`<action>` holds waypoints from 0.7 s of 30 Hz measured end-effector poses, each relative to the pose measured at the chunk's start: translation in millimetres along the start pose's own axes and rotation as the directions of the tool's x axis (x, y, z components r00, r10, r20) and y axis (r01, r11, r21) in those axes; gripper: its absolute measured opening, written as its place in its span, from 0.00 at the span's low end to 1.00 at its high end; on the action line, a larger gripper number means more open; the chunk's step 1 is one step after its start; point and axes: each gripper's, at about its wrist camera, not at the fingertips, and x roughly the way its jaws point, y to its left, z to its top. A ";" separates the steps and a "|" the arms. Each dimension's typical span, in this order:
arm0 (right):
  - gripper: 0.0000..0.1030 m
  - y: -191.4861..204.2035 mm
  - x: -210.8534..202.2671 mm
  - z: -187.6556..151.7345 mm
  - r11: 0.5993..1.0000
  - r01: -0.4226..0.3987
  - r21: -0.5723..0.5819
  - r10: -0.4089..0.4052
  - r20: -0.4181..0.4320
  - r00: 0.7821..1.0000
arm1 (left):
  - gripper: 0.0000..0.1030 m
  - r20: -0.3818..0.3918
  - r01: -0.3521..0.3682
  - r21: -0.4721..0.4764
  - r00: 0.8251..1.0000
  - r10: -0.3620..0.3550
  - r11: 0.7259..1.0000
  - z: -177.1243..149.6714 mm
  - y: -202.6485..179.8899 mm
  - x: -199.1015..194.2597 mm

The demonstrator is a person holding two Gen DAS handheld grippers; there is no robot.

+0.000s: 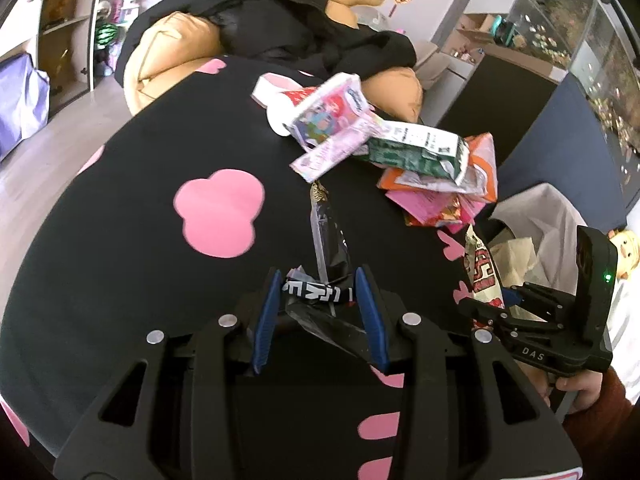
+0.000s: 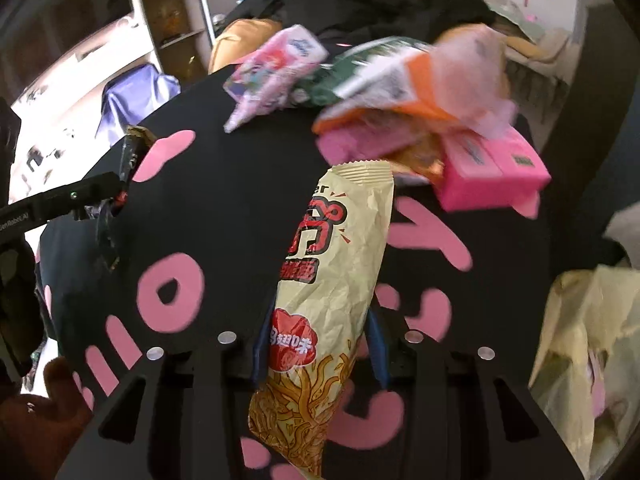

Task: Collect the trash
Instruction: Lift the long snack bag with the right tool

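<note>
Left gripper [image 1: 320, 292]: one black crinkled foil wrapper [image 1: 328, 248] is clamped, long axis pointing away from the pads.
Right gripper [image 2: 320, 344]: tilted downward; one cream noodle-snack packet [image 2: 336, 272] is pinched, long axis running forward.
Black cloth with pink shapes [image 1: 160, 260]: one heap of loose wrappers [image 1: 400, 152] lies near its far right edge.

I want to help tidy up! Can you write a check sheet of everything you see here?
Surface: black cloth with pink shapes.
Job's things: black wrapper; cream snack bag; lined bin at the right.
Clutter: wrapper pile, pink box.
Grippers: left hand-held gripper shut on the black wrapper; right hand-held gripper shut on the cream snack bag.
Cables: nothing seen.
Surroundings: tan cushions, shelves.
</note>
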 end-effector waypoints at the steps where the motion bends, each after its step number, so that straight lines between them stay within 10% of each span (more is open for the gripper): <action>1: 0.40 -3.9 -0.1 -2.4 1.000 0.006 0.006 -0.006 -0.001 1.000 | 0.35 -0.004 0.001 0.004 1.000 -0.001 1.000 -0.1 -2.0 1.4; 21: 0.62 -18.1 -7.8 -7.8 0.991 -0.115 0.062 0.109 0.093 0.990 | 0.36 -0.055 0.011 0.008 0.998 -0.010 1.000 -7.3 -11.4 15.4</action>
